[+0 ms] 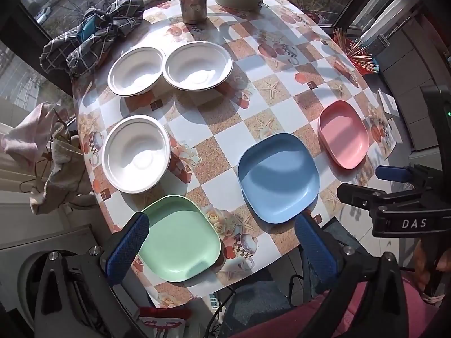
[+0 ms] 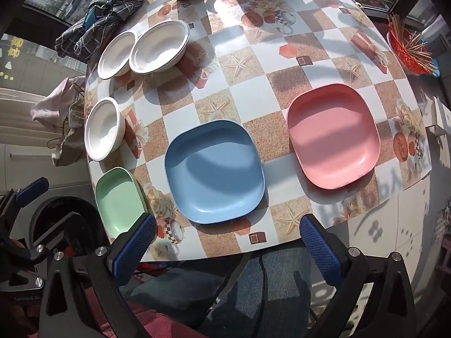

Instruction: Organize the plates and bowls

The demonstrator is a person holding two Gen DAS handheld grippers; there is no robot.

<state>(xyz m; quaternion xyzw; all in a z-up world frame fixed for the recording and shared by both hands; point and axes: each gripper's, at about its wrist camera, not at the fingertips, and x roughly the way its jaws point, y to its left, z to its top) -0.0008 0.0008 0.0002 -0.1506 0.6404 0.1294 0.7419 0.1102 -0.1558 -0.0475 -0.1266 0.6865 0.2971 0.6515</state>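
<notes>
Blue-padded and spread wide, your left tool (image 1: 221,231) and right tool (image 2: 228,232) hover empty at the desk (image 2: 282,56) edge.
Nothing is stacked: green plate (image 1: 180,239) and pink plate (image 2: 332,138) flank the blue plate (image 2: 214,171); three white bowls (image 1: 136,155) lie beyond the green one.

1. The white letters "DAS" stand on the black body of the right gripper (image 1: 394,181), seen at the right side of the left wrist view.
2. Red marks like writing stand on a white and red tag (image 1: 163,322) at the bottom of the same view. They are too blurry to read.
</notes>
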